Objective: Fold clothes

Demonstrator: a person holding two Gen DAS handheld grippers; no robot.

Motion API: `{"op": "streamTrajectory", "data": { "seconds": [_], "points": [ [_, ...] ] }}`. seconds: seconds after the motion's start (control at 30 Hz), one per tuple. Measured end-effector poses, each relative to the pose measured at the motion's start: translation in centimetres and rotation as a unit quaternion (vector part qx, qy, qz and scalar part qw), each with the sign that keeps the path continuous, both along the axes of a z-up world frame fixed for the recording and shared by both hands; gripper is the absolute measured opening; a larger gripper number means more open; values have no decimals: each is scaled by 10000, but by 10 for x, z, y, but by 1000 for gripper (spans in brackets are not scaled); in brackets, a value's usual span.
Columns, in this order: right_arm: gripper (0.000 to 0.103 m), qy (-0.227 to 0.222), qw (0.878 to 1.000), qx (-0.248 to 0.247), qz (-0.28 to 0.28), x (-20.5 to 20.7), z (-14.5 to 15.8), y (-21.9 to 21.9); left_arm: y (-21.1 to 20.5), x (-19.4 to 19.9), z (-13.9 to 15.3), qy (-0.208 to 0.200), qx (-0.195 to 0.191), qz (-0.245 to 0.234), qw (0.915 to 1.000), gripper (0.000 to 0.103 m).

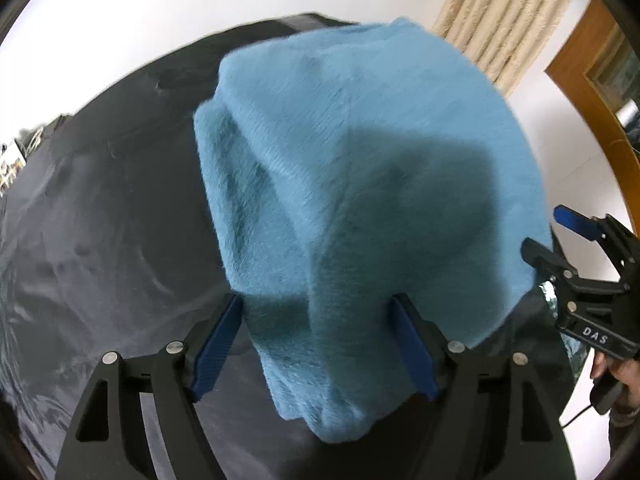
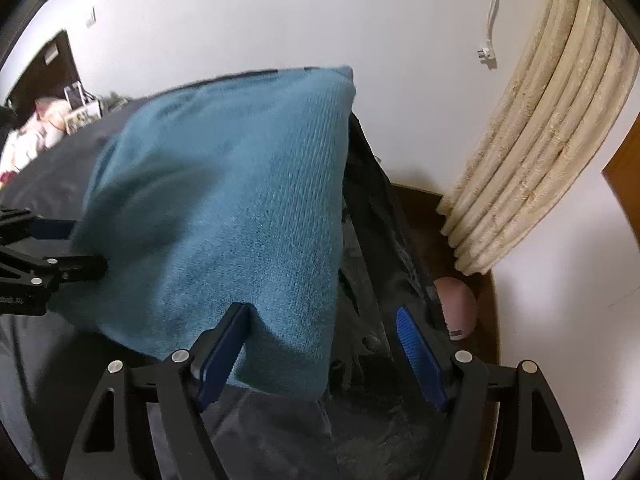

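Observation:
A fuzzy blue knitted garment lies bunched on a dark bedspread. My left gripper is open, its blue-padded fingers either side of the garment's near fold, not clamped. My right gripper is open too; the garment's near corner hangs between its fingers, against the left pad. In the left wrist view the right gripper sits at the garment's right edge. In the right wrist view the left gripper sits at its left edge.
The dark bedspread covers the bed. Cream curtains hang at the right against a white wall. A pink object lies on the brown floor beside the bed. Clutter sits at the far left. A wooden frame stands right.

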State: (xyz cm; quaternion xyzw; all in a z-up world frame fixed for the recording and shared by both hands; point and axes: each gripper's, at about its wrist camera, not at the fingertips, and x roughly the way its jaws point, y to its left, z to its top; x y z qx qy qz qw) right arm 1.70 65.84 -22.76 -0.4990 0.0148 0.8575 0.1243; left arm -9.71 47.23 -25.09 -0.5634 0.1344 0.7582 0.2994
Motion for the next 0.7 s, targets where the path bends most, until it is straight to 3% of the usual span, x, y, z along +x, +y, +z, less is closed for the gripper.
{"op": "streamTrajectory", "data": {
  "seconds": [0.17,0.27,0.47,0.7],
  "points": [
    [77,-79,9997,224,-56,-3,-8,-2,-6,-3,-6,-28,17,150,9999,85],
    [80,-99,9995,275,-89,-4,-9,-1,-3,5,1,237,-203,52,9995,85],
    [81,15,9984,-352,-443,16,9,-9,-13,33,34,658,-398,72,9970,87],
    [82,183,9959,-602,-647,58,28,-42,-40,63,78,558,91,297,9980,94]
  ]
}}
